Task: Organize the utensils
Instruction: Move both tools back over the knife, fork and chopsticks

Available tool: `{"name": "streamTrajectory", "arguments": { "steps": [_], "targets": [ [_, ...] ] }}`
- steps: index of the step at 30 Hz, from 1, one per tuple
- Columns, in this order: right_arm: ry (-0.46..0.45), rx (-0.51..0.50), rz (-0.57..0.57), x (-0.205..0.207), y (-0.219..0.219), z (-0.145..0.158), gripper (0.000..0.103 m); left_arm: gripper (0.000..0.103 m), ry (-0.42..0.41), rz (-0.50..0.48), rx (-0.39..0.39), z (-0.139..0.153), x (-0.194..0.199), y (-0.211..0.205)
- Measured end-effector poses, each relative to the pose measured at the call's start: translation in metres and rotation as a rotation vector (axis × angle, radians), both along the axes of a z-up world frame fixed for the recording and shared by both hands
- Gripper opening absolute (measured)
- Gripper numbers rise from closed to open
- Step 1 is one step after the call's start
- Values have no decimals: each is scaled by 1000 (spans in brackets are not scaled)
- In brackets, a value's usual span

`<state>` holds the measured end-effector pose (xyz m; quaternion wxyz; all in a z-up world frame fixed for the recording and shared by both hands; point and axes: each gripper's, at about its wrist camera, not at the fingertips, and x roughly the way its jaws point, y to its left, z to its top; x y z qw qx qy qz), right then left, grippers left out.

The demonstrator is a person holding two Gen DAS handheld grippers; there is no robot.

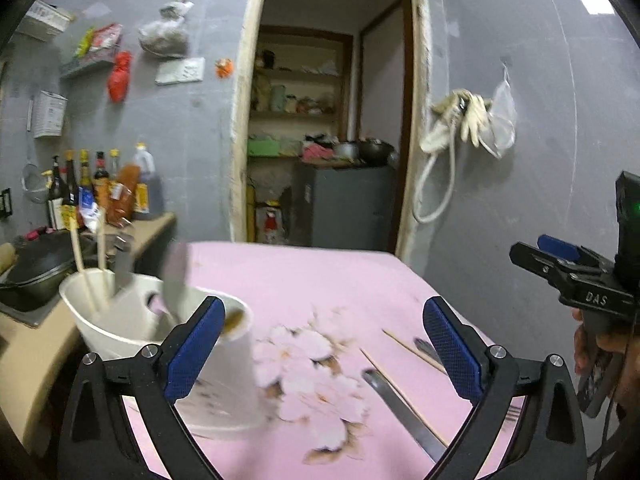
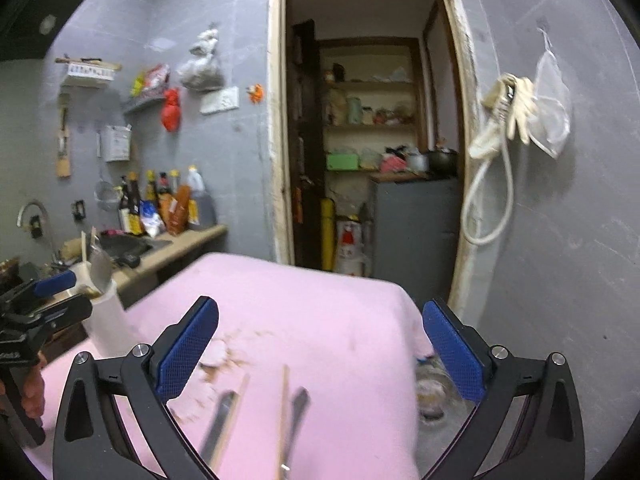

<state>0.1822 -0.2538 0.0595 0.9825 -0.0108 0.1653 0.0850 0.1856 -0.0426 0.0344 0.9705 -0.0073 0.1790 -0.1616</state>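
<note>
Motion blur smears the metal utensils (image 2: 224, 420) and chopsticks (image 2: 283, 420) at six o'clock in the right wrist view, both cut off by the bottom edge, while the white holder (image 1: 132, 320) at nine o'clock stands partly hidden behind a blue finger (image 1: 192, 348).

The only lettering I can make out is "DAS", in pale capitals on the black body of the right gripper (image 1: 560, 256) as the left wrist view shows it. The labels on the sauce bottles (image 1: 100, 188) by the wall are too blurred to read.
</note>
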Motion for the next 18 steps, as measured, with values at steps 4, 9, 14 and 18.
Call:
{"name": "streamTrajectory", "arguments": {
  "steps": [4, 9, 14, 18],
  "targets": [
    [58, -23, -15, 4, -12, -15, 103, 97, 68, -27, 32, -17, 4, -19],
    [130, -38, -8, 10, -18, -32, 103, 97, 159, -44, 74, -40, 10, -34],
    [205, -44, 19, 20, -18, -49, 101, 97, 293, -73, 109, -60, 22, -43],
    [281, -37, 55, 31, -18, -62, 82, 96, 393, -94, 96, -72, 36, -46]
  ]
}}
